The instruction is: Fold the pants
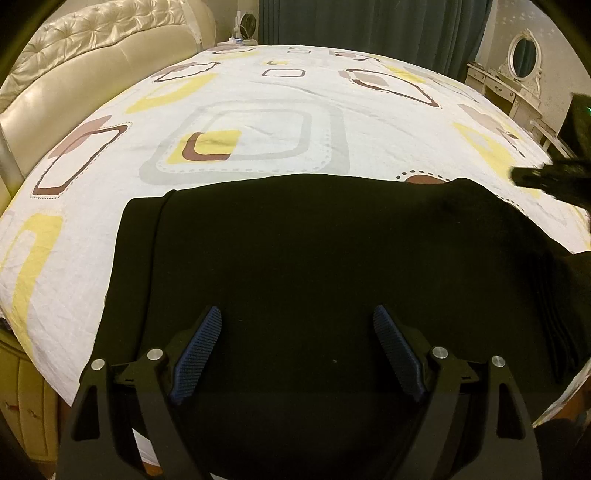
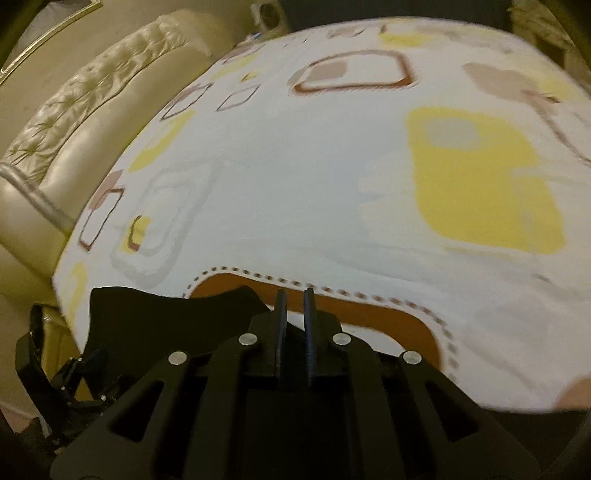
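Observation:
The black pants (image 1: 314, 258) lie folded flat on the near part of the bed, with stacked fold edges at their right side. My left gripper (image 1: 297, 325) is open above the pants' near half, its blue pads (image 1: 197, 354) wide apart and holding nothing. My right gripper (image 2: 294, 299) has its jaws nearly together with a thin gap and nothing visible between them; it hovers at the pants' far right corner (image 2: 166, 314). It also shows blurred at the right edge of the left wrist view (image 1: 546, 177).
The bed sheet (image 1: 258, 110) is white with yellow, brown and grey squares. A tufted cream headboard (image 1: 74, 62) runs along the left. Dark curtains (image 1: 369, 22) and a white dressing table with an oval mirror (image 1: 517, 66) stand beyond the bed.

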Demonstrator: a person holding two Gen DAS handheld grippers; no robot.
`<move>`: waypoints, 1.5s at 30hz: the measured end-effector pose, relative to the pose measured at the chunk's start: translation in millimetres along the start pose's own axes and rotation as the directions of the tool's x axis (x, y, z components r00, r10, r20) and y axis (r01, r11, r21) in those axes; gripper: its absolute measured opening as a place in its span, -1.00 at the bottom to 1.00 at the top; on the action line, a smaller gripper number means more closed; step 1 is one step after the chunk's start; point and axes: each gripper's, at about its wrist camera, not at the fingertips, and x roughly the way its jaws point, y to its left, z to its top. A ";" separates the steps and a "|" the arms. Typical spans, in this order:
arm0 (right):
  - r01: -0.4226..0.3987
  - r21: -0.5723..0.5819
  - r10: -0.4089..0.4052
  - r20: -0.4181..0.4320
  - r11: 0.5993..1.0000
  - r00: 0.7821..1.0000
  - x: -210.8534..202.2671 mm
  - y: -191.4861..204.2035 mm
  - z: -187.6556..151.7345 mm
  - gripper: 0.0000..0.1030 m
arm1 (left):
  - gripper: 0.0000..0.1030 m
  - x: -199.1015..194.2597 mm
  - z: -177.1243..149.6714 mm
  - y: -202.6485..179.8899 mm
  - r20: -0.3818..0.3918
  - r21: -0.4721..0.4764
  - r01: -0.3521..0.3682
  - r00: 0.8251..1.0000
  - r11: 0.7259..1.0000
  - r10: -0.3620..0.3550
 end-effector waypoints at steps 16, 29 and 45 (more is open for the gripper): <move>0.126 0.107 -0.139 0.124 0.986 0.983 -112.3 -55.1 -101.3 -0.67 | 0.62 -1.0 -1.2 -1.2 0.020 0.017 -0.016 1.000 1.000 0.016; 0.063 0.484 -0.153 0.149 0.873 0.977 -126.6 -207.0 -128.3 -0.49 | 0.63 -0.8 -3.4 -3.8 0.029 0.025 -0.026 0.999 0.999 0.025; -0.167 0.561 0.066 0.196 0.811 0.978 -145.8 -227.8 -160.8 -0.36 | 0.63 -1.2 -3.4 -3.0 0.031 0.026 -0.025 0.999 0.999 0.024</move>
